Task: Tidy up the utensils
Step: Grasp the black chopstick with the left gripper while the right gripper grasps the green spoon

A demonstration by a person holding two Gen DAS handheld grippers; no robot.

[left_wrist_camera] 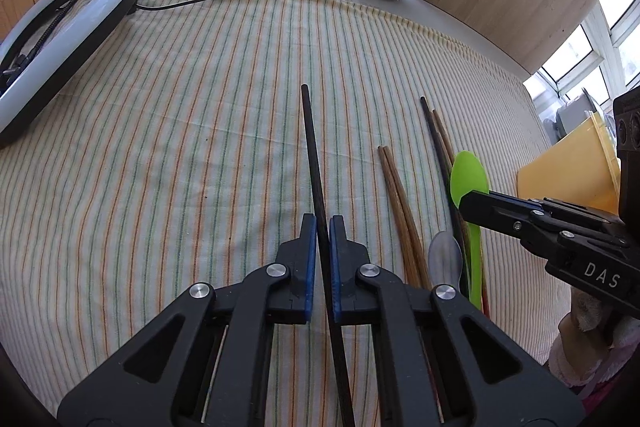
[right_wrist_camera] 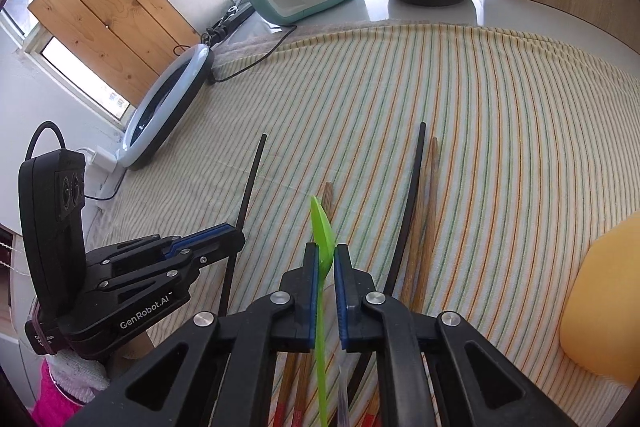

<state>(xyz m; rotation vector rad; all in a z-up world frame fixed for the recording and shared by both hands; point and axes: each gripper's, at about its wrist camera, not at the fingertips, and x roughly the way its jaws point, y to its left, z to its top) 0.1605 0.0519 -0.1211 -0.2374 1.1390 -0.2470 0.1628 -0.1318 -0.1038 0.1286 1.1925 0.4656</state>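
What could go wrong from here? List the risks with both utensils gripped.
1. The left gripper pinches the long black chopstick between its ends, so the chopstick may pivot or slip in the jaws.
2. The right gripper clamps the thin green plastic spoon on edge; it could twist out.
3. The clear plastic spoon and brown wooden chopsticks lie close beside it on the striped cloth and could get dragged.

The yellow cup (left_wrist_camera: 568,179) is partly hidden behind the right gripper (left_wrist_camera: 472,203). The green spoon (right_wrist_camera: 322,239) handle runs off the bottom edge.
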